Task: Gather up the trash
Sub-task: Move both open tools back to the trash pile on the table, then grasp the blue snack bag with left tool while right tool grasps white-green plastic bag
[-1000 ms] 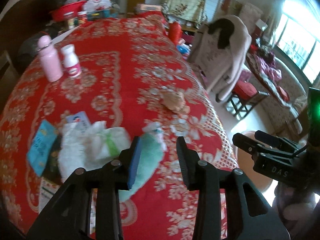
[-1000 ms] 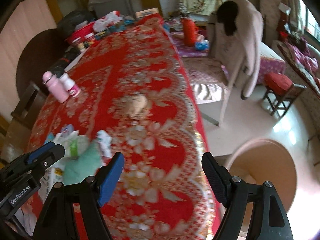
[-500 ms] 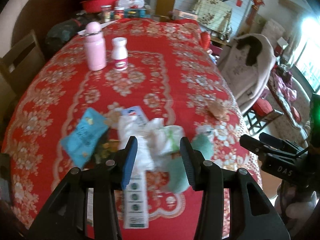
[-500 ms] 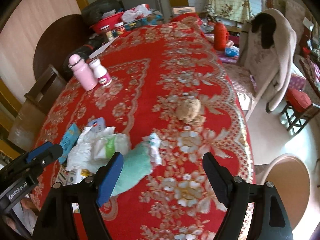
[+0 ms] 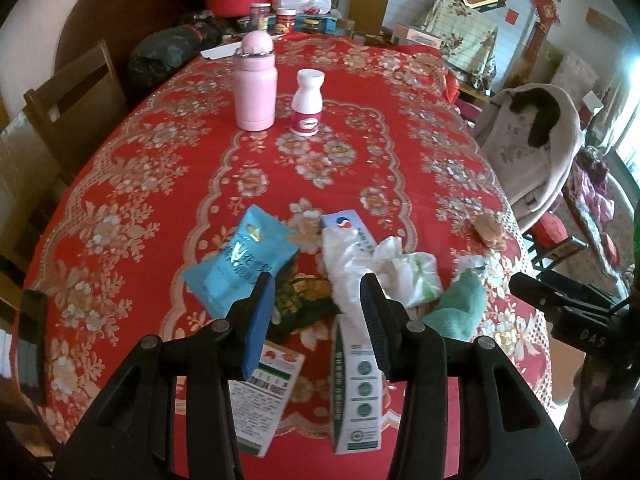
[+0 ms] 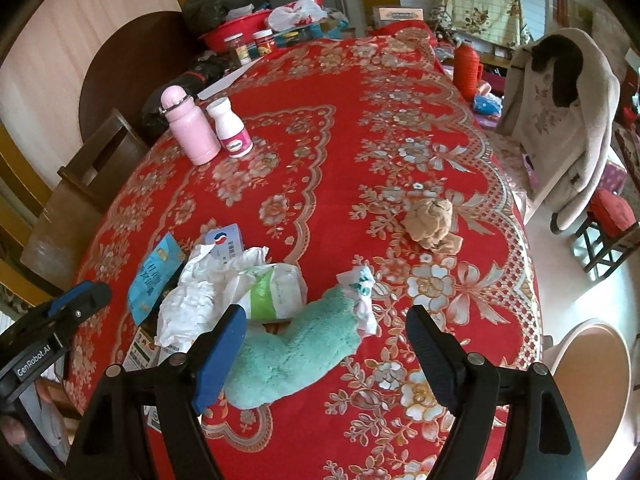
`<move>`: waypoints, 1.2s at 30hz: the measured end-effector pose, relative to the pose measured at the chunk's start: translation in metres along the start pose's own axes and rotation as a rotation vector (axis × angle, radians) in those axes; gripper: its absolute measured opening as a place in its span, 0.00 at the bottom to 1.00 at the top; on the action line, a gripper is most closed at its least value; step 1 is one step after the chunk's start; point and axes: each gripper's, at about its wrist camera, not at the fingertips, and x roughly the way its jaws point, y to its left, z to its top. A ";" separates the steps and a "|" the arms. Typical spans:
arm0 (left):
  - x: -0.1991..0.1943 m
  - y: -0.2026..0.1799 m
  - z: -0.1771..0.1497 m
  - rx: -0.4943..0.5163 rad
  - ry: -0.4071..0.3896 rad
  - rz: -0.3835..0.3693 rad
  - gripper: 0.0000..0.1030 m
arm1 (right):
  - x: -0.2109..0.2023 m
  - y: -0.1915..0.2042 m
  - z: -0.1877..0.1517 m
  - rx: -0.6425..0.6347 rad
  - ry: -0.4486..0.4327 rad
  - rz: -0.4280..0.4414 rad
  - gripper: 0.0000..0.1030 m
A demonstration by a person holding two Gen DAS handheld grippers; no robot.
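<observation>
Left claw (image 5: 316, 300): you are holding it spread and empty, low over the near edge of the counter (image 5: 160, 168), its jaws framing a dark green-and-gold wrapper (image 5: 304, 300) that is lying partly under the rest of the litter. Right claw (image 6: 324, 344): you are holding it spread wider, also empty, hovering above a mint-green plush cloth (image 6: 292, 356) whose far end is touching a small crumpled white-and-green scrap (image 6: 360, 292). Trash pile, left to right: a blue snack packet (image 5: 240, 264) is resting just beside the left jaw; a crumpled white plastic bag (image 5: 348, 268) is draping over a long white-and-green carton (image 5: 356, 384) and a blue-and-white box (image 5: 344, 220); a white-and-green soft pack (image 6: 272, 292) is sitting against the bag; a printed leaflet (image 5: 260, 400) is lying flat at the counter's edge. Outlier: a tan crumpled wad (image 6: 428, 220) is sitting well apart toward the right edge. Not trash, by judgement: a pink bottle (image 5: 256, 84) and a white bottle (image 5: 307, 102) are standing upright together farther back. Handling advice: the bag and wrapper are looking limp and likely to slide, so you are best off lowering the left claw until both pads are straddling a raised fold, then pinching one item only. Avoid dragging the leaflet off the edge. The cloth may not belong with the trash; judge before taking it.
</observation>
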 end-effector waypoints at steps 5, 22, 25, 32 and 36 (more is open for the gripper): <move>0.004 0.011 0.001 -0.009 0.009 0.009 0.41 | 0.006 0.004 0.001 -0.001 0.011 0.000 0.78; 0.031 0.056 0.003 -0.052 0.086 -0.027 0.41 | 0.023 -0.007 0.005 0.041 0.045 -0.006 0.78; 0.040 0.067 0.002 -0.065 0.117 -0.037 0.41 | 0.029 -0.003 0.007 0.038 0.063 0.032 0.78; 0.063 0.082 0.009 -0.062 0.168 -0.057 0.41 | 0.061 0.019 0.015 0.014 0.141 0.129 0.78; 0.072 0.087 0.013 -0.056 0.184 -0.076 0.41 | 0.088 0.031 0.017 -0.032 0.193 0.123 0.78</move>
